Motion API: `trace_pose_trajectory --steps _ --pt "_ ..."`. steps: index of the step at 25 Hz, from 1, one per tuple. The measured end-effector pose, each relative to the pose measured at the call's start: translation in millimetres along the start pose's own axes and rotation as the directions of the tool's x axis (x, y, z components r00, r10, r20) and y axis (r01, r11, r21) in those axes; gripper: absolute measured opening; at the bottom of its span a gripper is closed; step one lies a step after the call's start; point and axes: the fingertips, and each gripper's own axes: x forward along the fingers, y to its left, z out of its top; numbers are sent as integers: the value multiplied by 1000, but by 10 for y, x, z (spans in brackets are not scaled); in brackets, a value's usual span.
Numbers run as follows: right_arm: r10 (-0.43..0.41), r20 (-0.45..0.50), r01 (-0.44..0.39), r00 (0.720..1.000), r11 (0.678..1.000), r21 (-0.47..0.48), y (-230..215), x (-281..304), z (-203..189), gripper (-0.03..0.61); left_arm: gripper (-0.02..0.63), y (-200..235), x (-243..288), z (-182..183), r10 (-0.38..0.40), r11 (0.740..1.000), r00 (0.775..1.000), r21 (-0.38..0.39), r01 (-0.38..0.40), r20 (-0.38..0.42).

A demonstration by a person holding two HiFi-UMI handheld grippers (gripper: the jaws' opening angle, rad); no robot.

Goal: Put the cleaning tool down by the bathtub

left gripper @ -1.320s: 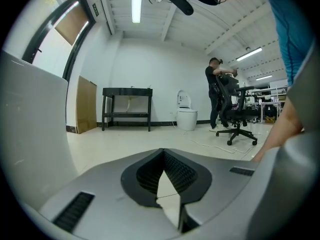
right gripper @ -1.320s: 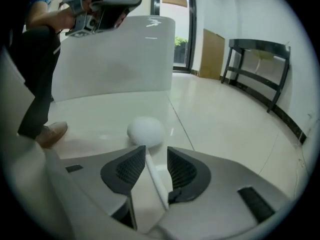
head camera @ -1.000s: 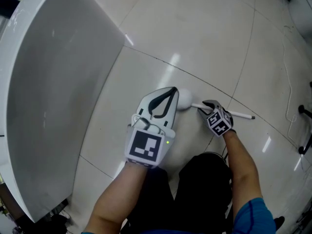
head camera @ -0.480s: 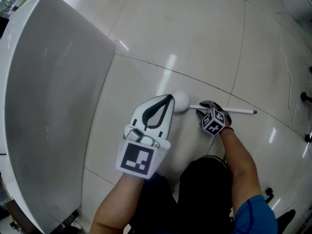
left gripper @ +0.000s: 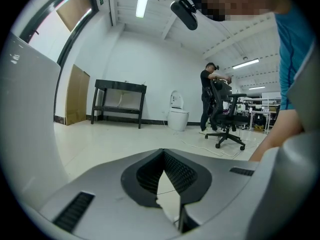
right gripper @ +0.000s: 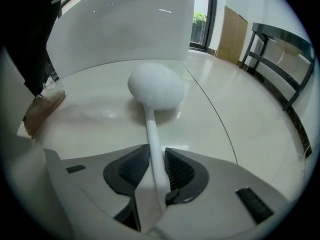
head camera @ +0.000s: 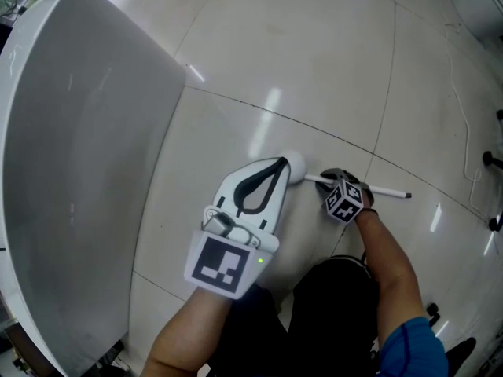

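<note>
Brush [head camera: 295,166] head rests on the floor [head camera: 314,53] near the bathtub [head camera: 78,171]. Right gripper [right gripper: 151,156] is closing on the handle, seemingly to steady it. Left gripper [left gripper: 161,152] is clenched and empty.

The bathtub [head camera: 86,155] fills the left of the frame. On the floor [head camera: 314,53] right of centre lies the cleaning brush [head camera: 297,166], head toward the bathtub, handle pointing right.
</note>
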Motion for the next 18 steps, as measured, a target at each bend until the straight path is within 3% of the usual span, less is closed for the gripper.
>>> trace_pose_trajectory --steps 7,10,14,18 --pt "35 -19 -34 999 999 31 113 -18 11 85 0 4 -14 -51 -6 1000 1000 10 6 -15" --pt "10 -1 -10 1000 998 64 112 -214 26 84 0 -39 -60 -60 -5 1000 999 -1 5 -41" --pt "-113 78 104 991 989 109 -142 -832 301 84 0 25 -178 -40 80 997 994 1 -81 -70" --pt "-248 192 224 950 965 139 -228 -1819 786 84 0 -52 -420 115 149 989 986 5 -149 -72"
